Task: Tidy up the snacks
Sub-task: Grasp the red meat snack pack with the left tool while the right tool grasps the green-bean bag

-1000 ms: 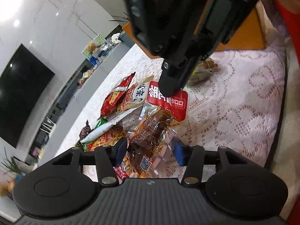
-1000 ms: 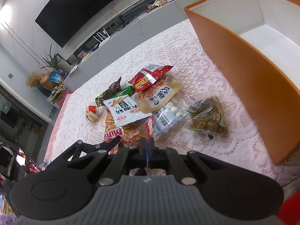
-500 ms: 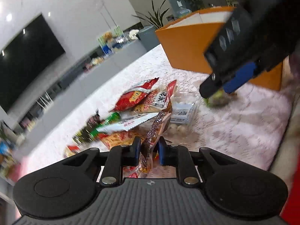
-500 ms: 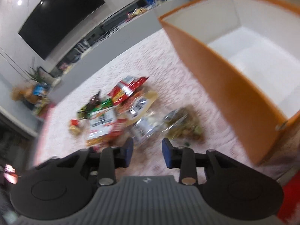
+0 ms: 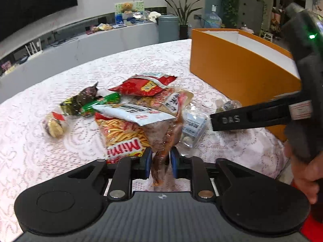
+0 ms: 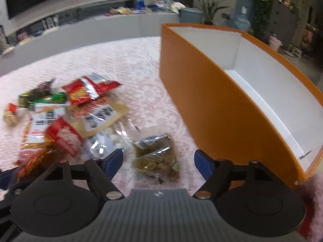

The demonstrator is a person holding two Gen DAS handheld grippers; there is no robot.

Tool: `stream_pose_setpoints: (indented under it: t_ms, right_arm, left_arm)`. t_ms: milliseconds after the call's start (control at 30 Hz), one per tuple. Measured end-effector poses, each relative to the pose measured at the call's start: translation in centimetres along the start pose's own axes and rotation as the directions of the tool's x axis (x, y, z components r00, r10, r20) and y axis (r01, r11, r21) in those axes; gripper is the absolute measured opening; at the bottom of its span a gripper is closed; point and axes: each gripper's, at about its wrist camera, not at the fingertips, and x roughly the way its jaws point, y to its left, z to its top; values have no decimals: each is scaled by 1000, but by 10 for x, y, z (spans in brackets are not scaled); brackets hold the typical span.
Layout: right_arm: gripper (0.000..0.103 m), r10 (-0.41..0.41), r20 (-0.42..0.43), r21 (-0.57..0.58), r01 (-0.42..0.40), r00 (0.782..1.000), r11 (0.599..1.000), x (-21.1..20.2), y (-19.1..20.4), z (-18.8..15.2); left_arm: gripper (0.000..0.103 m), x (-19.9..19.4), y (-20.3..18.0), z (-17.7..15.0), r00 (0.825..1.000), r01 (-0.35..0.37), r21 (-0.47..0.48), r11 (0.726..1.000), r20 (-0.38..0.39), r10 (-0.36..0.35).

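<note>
My left gripper (image 5: 160, 159) is shut on a clear brown snack bag with a red label (image 5: 167, 139), held edge-on above the lace tablecloth; the bag also shows at the left of the right wrist view (image 6: 62, 139). My right gripper (image 6: 158, 159) is open wide and empty, straddling a clear bag of greenish snacks (image 6: 155, 153) on the cloth. The right gripper also shows at the right of the left wrist view (image 5: 252, 119). A pile of snack packets (image 5: 129, 111) lies ahead. An orange box with a white inside (image 6: 222, 100) stands to the right, open-topped.
The table wears a pink-white lace cloth (image 5: 30, 151). A red packet (image 5: 143, 84), a green packet (image 5: 103, 101) and a small round snack (image 5: 53, 125) lie in the pile. A grey counter (image 5: 101, 34) and a plant (image 5: 181, 10) are behind the table.
My left gripper closed on the brown snack bag and tilted up level. My right gripper let go of the red label, opened wide and swung right over the greenish bag.
</note>
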Motion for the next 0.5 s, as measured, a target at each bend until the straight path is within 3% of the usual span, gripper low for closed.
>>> stream_pose_setpoints:
  t_ms: [167, 300, 500]
  right_arm:
    - [74, -32, -18, -13, 31, 999, 999, 15, 7, -3]
    - [54, -10, -62, 16, 11, 998, 1000, 25, 5, -4]
    - [49, 44, -53, 53, -41, 998, 998, 22, 0, -5]
  left_arm:
    - [32, 12, -13, 0, 1000, -6, 78, 997, 20, 4]
    - [37, 19, -23, -4, 1000, -18, 133, 991, 18, 16]
    - [38, 25, -31, -7, 998, -38, 167, 985, 48, 30]
